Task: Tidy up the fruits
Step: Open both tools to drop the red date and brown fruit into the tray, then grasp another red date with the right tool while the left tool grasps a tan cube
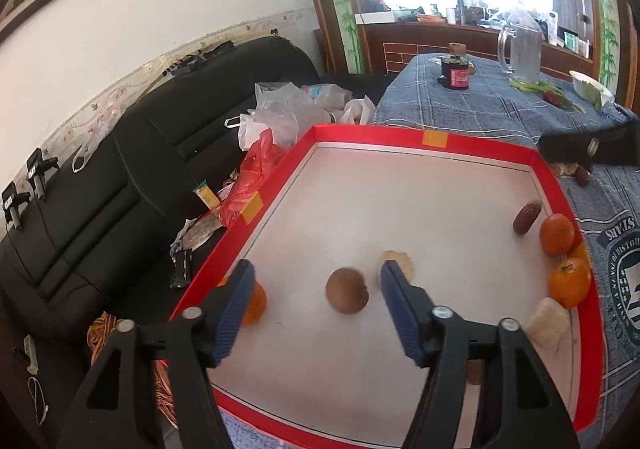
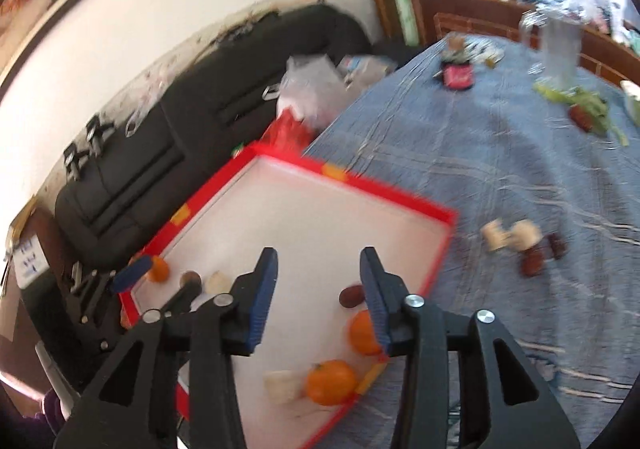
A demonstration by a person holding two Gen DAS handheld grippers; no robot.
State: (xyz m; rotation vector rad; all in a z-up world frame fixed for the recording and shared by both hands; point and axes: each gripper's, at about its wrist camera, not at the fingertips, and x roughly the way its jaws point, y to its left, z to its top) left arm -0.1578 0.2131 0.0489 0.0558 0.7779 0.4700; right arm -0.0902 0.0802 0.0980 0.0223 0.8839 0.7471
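Left wrist view. My left gripper [image 1: 316, 281] hangs with jaws spread wide and nothing between the ribbed blue pads [image 1: 236, 309]. It sits over the red-rimmed tray [image 1: 374, 137] with its matte white floor. A round brown fruit [image 1: 346, 290], slightly blurred, lies on the floor in the gap between the fingers, untouched. One orange [image 1: 256, 303] is half hidden behind the left finger. A pale, rough-surfaced disc [image 1: 400, 261] is partly covered by the right finger; I cannot identify it. Along the tray's right wall: a dark oblong date [image 1: 527, 216], two oranges [image 1: 557, 235] [image 1: 570, 281], and a pale block [image 1: 547, 323]. The tray's near edge is cut off by the gripper body. The tray rests on a blue checked tablecloth [image 1: 460, 105]; a black sofa [image 1: 100, 185] with plastic bags [image 1: 276, 113] stands beside it.

Right wrist view. Motion blur softens everything. My right gripper [image 2: 318, 289] is likewise open and empty, above the tray's right side. One orange is partly behind its right finger, the date just beyond it. The second orange and pale block lie nearer the frame bottom. More pale pieces [image 2: 512, 235] and dark dates [image 2: 534, 263] lie on the cloth outside the tray, too smeared to count.
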